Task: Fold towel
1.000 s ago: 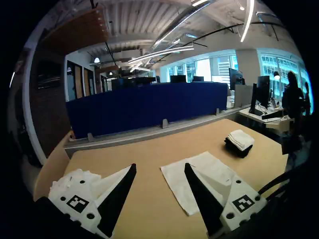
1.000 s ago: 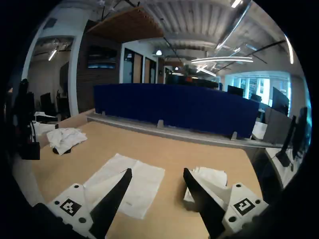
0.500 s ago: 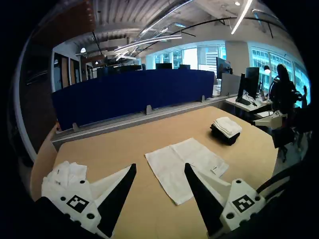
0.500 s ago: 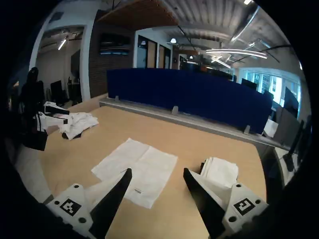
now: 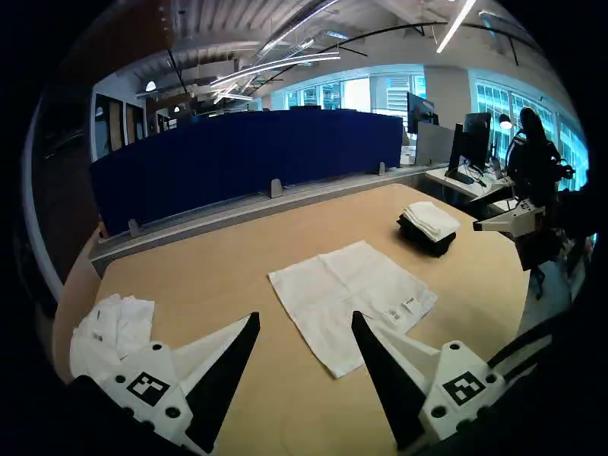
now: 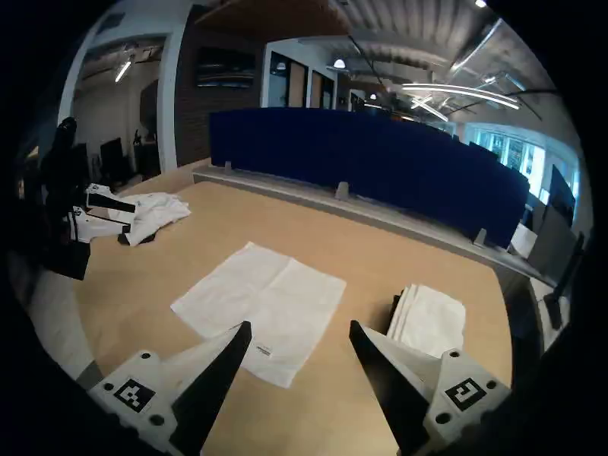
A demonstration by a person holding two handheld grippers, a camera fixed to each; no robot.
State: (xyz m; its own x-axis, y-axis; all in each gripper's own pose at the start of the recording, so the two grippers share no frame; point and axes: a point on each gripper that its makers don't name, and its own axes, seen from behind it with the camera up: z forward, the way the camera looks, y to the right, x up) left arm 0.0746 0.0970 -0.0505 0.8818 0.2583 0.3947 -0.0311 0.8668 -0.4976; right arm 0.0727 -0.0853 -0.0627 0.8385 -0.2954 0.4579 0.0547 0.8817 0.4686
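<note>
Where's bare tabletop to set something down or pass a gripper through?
Widest bare wood lies between the flat towel and the blue divider. Another free strip runs between that towel and the crumpled pile. The gap between the towel and the folded stack is narrower.

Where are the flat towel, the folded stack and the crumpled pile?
flat towel (image 5: 346, 289): left gripper view, middle of the cloth.
folded stack (image 6: 432, 318): right gripper view, top towel.
crumpled pile (image 5: 114, 329): left gripper view, top of the heap.
</note>
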